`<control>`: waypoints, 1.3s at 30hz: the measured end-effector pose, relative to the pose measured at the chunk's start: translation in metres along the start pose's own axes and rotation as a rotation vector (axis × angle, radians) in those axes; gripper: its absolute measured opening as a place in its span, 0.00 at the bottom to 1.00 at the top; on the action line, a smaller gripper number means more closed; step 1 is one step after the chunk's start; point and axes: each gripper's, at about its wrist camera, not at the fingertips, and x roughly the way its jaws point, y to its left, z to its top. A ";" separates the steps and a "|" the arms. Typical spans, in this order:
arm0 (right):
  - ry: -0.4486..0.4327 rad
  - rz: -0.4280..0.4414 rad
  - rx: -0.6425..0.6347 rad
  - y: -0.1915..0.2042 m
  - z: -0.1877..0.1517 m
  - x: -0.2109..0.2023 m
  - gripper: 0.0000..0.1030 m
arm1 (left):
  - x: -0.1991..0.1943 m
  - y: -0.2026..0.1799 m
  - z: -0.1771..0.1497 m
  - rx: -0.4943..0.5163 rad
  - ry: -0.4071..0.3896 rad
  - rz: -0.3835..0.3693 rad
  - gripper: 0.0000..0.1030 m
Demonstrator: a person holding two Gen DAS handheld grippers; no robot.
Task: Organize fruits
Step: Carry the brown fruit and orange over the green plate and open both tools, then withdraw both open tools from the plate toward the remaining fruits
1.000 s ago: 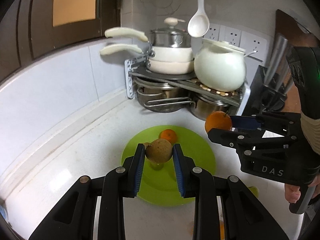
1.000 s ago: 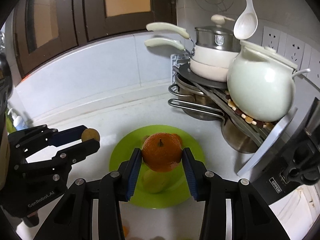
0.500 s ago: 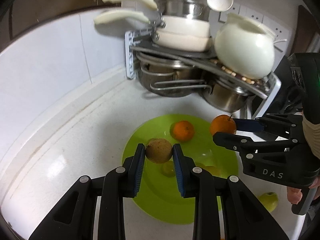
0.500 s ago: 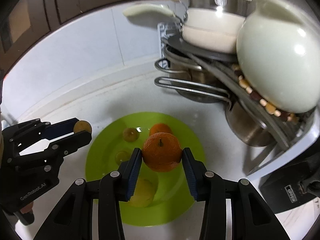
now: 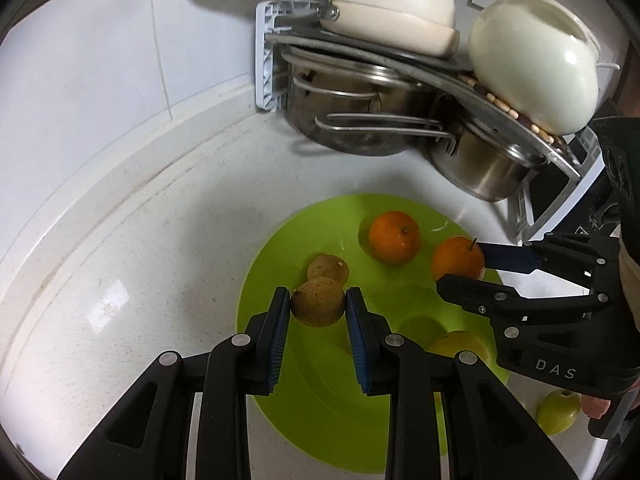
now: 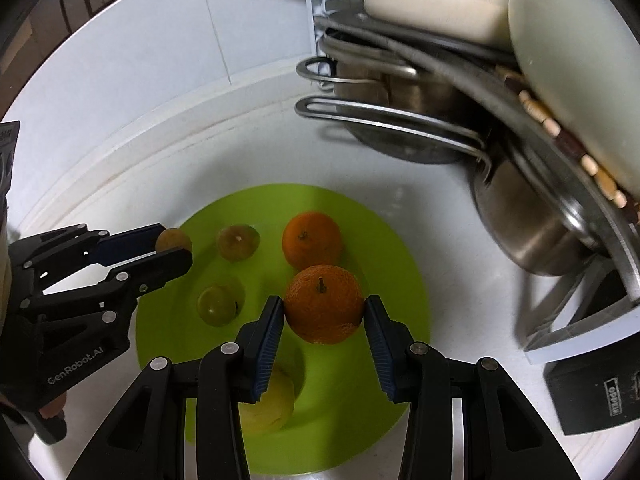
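Green plate point(image 6: 392, 264) lies flat on the white counter point(image 5: 132, 264), carrying several loose fruits. In the right wrist view, a loose orange point(image 6: 311, 240) sits on the plate at about 12 o'clock of the plate's centre, a small brown fruit point(image 6: 237, 242) at about 10 o'clock, a small greenish fruit point(image 6: 218, 305) at about 9 o'clock, and a yellow fruit point(image 6: 268, 400) at about 7 o'clock, partly hidden behind a finger of the near gripper.

Right gripper point(image 6: 324, 312): jaws closed on a stemmed orange point(image 6: 324, 304), blue pads pressing both its sides, stem uppermost. The fruit hangs over the plate, just at 6 o'clock of the loose orange. Whether it touches the plate surface cannot be told.

Left gripper point(image 5: 318, 302): jaws closed on a brown round fruit point(image 5: 318, 302), pads against both its sides, held above the left part of the plate. It overlaps the loose brown fruit at its 12 o'clock in the left wrist view; contact between the two cannot be confirmed.

Off the plate, a green apple point(image 5: 558, 411) rests on the counter at about 4 o'clock of the plate in the left wrist view, beside fingertips point(image 5: 596, 414) of the person's hand holding the right gripper.

At 12 to 2 o'clock beyond the plate, a corner rack point(image 5: 272, 56) holds steel pots point(image 5: 480, 164) below and a cream pan point(image 5: 392, 16) and cream round pot point(image 5: 536, 72) above. White tiled wall point(image 5: 80, 60) lies at 10 o'clock
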 end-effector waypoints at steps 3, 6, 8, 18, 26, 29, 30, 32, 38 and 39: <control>0.008 -0.002 -0.001 0.001 0.000 0.004 0.41 | 0.006 0.001 0.001 0.002 0.015 0.002 0.28; 0.019 0.003 0.003 0.000 0.000 0.008 0.41 | 0.011 0.002 0.000 -0.001 0.029 -0.005 0.28; 0.022 0.004 0.003 0.001 0.000 0.009 0.41 | 0.014 0.002 -0.001 -0.001 0.036 -0.007 0.28; 0.028 0.014 0.003 -0.002 -0.001 0.013 0.42 | 0.015 0.002 0.000 -0.001 0.036 -0.010 0.28; -0.005 0.014 -0.006 0.000 0.002 0.000 0.42 | 0.007 0.001 -0.001 0.002 0.023 -0.009 0.31; -0.015 0.015 -0.013 0.002 0.001 -0.006 0.42 | 0.001 0.000 -0.001 -0.002 0.011 -0.008 0.31; -0.020 0.016 -0.014 0.003 0.001 -0.009 0.42 | -0.001 0.000 -0.001 -0.002 0.008 -0.008 0.31; -0.030 0.014 -0.016 0.004 0.000 -0.013 0.42 | -0.007 -0.001 -0.001 0.002 -0.002 -0.003 0.31; -0.072 0.024 0.002 0.003 -0.006 -0.034 0.42 | -0.033 -0.005 -0.003 0.010 -0.051 0.002 0.31; -0.080 0.023 0.004 0.003 -0.007 -0.037 0.42 | -0.038 -0.006 -0.004 0.012 -0.060 0.000 0.31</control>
